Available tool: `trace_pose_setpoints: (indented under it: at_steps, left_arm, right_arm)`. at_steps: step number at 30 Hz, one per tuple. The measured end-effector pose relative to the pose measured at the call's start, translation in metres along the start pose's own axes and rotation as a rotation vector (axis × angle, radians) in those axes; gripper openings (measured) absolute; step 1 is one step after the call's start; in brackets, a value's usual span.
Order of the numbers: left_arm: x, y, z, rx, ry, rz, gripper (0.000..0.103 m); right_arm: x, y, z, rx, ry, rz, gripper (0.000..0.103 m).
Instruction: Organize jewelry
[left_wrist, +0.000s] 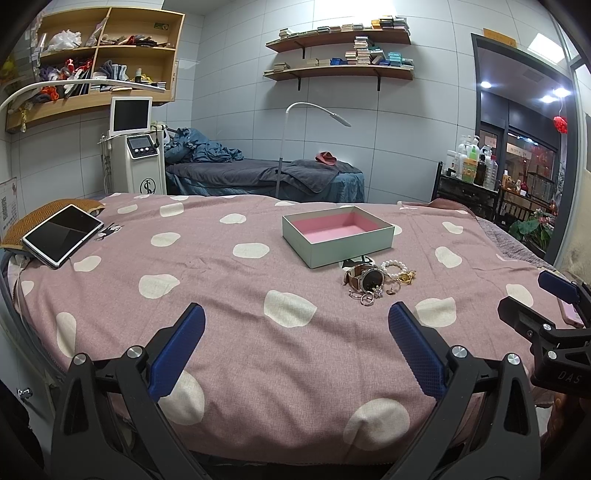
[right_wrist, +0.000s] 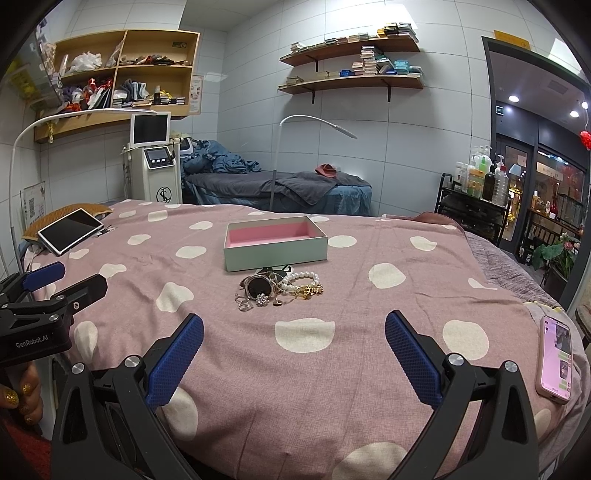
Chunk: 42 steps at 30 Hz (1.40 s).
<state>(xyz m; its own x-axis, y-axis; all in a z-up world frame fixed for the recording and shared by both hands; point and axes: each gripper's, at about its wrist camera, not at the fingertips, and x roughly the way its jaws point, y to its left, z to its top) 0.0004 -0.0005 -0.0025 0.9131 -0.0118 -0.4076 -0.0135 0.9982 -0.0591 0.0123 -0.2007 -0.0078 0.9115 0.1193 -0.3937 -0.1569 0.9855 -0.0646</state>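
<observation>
Where jewelry (right_wrist: 279, 290) lies, box (right_wrist: 275, 254) beside.

Our left gripper (left_wrist: 295, 347) and right gripper (right_wrist: 293, 354) share black frames, silver screws and blue textured pads (right_wrist: 176, 360); we wear gold glitter nail polish (right_wrist: 11, 398).

The box (right_wrist: 275, 245) sits on the bed (right_wrist: 332, 369). The pile of jewelry (right_wrist: 280, 290) lies just in front of the box. The tablet (right_wrist: 70, 230) lies far left of the box. The phone (right_wrist: 555, 360) lies far right, maybe at the bed's edge.
</observation>
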Motion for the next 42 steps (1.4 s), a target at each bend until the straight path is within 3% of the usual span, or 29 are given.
trace_pose_setpoints:
  at_steps: [27,42]
  left_arm:
    - [0.004,0.003,-0.004,-0.002,0.014,-0.004,0.098]
    - [0.038,0.003,-0.019,0.008,0.135,-0.094,0.098]
  right_arm:
    - [0.002,0.006,-0.005,-0.001,0.01,0.003,0.097]
    - [0.03,-0.006,-0.013,0.014,0.107,0.026,0.097]
